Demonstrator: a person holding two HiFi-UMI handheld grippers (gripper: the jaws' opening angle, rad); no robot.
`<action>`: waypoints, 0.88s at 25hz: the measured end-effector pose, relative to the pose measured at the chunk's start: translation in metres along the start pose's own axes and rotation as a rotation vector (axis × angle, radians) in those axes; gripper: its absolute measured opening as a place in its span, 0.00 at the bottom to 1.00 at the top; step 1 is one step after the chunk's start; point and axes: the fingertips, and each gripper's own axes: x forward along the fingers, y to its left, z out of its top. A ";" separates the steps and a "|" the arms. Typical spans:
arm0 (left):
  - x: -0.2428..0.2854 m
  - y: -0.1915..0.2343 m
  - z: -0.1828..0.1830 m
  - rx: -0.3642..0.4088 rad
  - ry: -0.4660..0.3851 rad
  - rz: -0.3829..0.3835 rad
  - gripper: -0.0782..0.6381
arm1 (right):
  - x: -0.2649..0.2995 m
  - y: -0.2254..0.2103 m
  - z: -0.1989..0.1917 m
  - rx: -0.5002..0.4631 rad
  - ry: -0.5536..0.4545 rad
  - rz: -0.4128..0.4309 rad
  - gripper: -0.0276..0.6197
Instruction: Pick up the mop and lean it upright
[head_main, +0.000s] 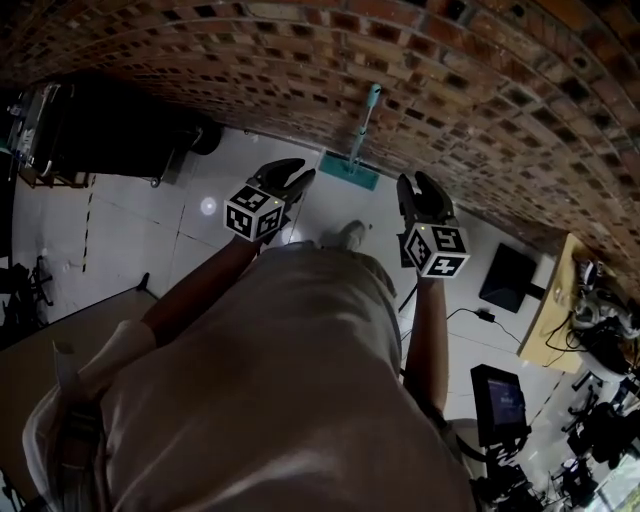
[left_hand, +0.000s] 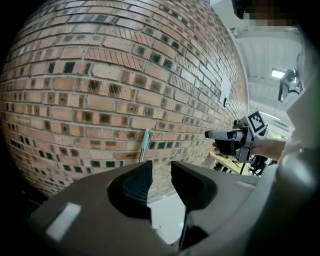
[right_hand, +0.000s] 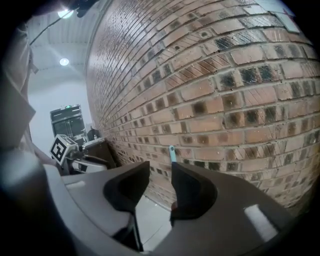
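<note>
Mop (head_main: 362, 130) upright, leaning on brick wall (head_main: 500, 80)

The person wore a tan shirt (head_main: 300, 380) with short sleeves and a pale shoe (head_main: 350, 235). The left tool (head_main: 300, 177) and right tool (head_main: 420, 183) had matt black curved jaws, ribbed inside on the left one. The left cube (head_main: 255, 213) and right cube (head_main: 437, 250) were white with black square markers.
</note>
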 end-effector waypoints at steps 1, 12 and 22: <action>0.004 -0.002 0.000 0.003 0.003 0.001 0.29 | 0.000 -0.003 -0.001 -0.004 0.004 0.002 0.24; 0.037 -0.011 0.002 0.015 0.017 0.012 0.29 | 0.003 -0.036 0.003 -0.038 0.012 0.012 0.24; 0.060 0.002 0.011 0.000 0.022 -0.019 0.29 | 0.017 -0.042 0.001 -0.016 0.044 -0.007 0.24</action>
